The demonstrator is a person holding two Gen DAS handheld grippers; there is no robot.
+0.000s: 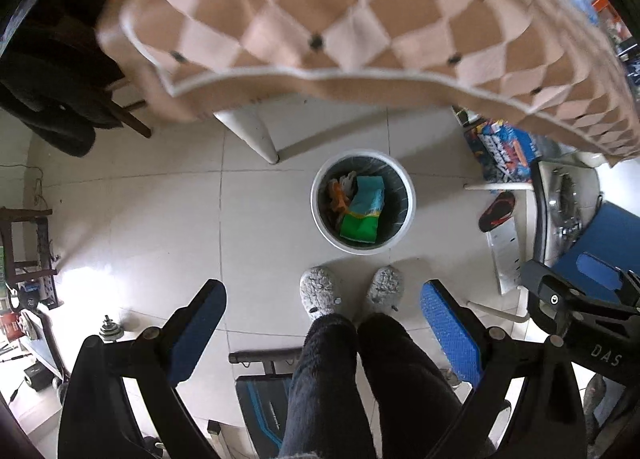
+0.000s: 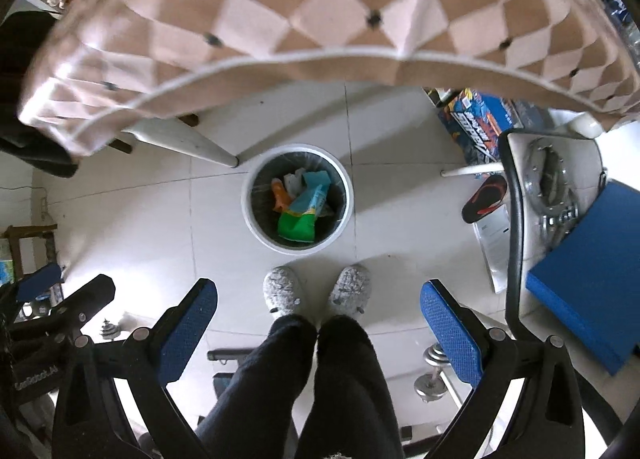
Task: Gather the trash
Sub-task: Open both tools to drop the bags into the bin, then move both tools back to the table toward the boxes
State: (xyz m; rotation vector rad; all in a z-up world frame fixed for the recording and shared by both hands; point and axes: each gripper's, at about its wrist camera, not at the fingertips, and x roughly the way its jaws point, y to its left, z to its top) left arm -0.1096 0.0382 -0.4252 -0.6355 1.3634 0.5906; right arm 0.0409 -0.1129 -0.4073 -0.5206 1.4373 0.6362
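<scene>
While both the left gripper [image 1: 323,323] and right gripper [image 2: 319,321] hang wide and empty, the white bin [image 2: 256,227] ahead on the floor holds a green packet [image 2: 298,225].

White bin [image 1: 320,215]; green wrapper [image 1: 360,225] inside

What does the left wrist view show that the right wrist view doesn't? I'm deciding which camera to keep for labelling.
Only the left wrist view shows the right gripper entering at its right edge, and dark clothing hanging at upper left. Only the right wrist view shows the left gripper at its left edge and a dumbbell. Both show the white trash bin holding a green packet, grey slippers, the checkered tablecloth, and open, empty jaws.
</scene>
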